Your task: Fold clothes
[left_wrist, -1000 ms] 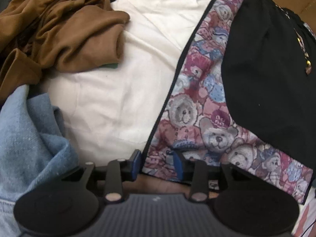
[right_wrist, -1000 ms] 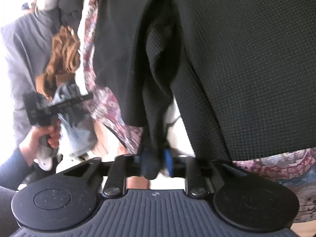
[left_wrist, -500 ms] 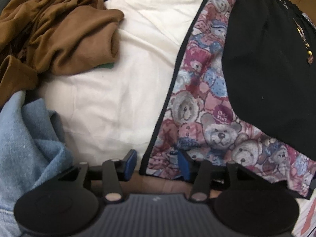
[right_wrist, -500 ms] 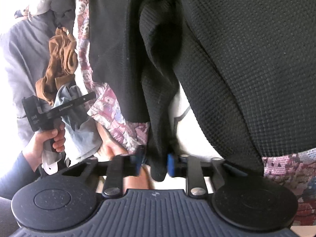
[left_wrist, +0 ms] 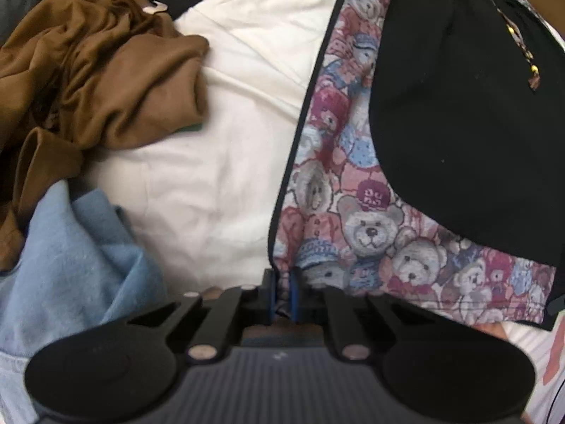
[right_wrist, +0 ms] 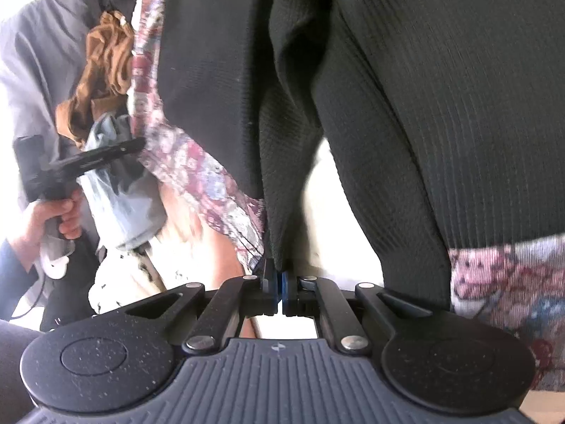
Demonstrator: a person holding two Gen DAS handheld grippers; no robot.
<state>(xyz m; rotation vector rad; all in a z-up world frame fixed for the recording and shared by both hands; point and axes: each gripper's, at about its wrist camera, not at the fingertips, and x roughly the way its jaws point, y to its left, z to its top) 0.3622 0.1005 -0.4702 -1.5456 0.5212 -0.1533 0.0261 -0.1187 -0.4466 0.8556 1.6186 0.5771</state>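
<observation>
Left wrist view: left gripper [left_wrist: 281, 293] low at the near edge, jaws just drawn together and now nearly closed, pinching the dark-piped corner of the teddy-bear print garment [left_wrist: 356, 219]. Print fabric spread away from the pinch across a white sheet [left_wrist: 226, 148], with its black knit part [left_wrist: 459, 123] draped over the right side. Crumpled brown garment [left_wrist: 99, 81] and pale blue denim piece [left_wrist: 70, 265] heaped to the left, apart from the held garment and likely waiting their turn.

Right wrist view: right gripper [right_wrist: 279, 284] with jaws just brought fully together, clamped on a hanging fold of the same black ribbed knit [right_wrist: 293, 176], print border visible on either side. Person's hand [right_wrist: 56, 219] at far left around the handle of the other gripper, its fingers reaching into the print edge.

Two separate pinches on one garment, probably to lift and stretch it flat before a fold. Folding itself seemingly not yet begun.
</observation>
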